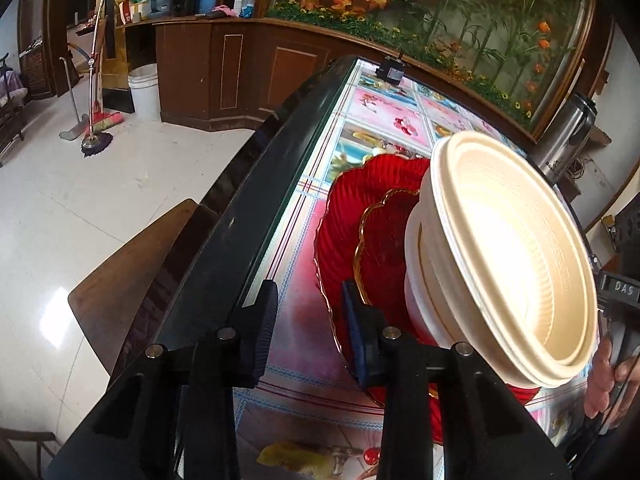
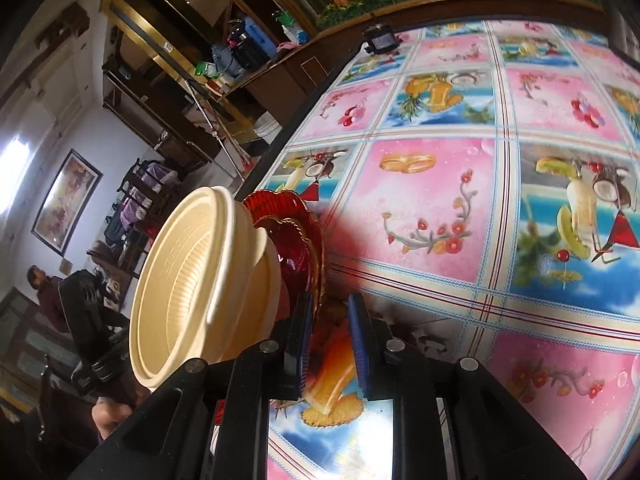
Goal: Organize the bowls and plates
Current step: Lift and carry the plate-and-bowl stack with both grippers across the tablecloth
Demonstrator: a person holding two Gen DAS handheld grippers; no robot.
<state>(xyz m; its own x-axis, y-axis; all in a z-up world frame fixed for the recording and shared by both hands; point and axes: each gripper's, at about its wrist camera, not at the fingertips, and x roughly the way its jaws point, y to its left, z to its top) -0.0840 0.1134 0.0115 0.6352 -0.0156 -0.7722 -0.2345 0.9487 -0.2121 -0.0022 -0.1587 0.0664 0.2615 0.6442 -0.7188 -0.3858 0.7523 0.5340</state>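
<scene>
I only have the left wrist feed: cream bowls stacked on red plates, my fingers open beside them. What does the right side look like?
Observer: The right gripper is open too, fingers empty, just right of the red plates near the table's edge.
Operator: Is the table beyond the stack free? The cream bowls block my view.
Observer: In the right wrist view, the tablecloth right of the stack shows only its printed fruit and flower squares; nothing stands there until a small black device at the far edge.
Operator: Anyone nearby?
Observer: A person in dark red is in the room behind the cream bowls, well away from the table.
</scene>
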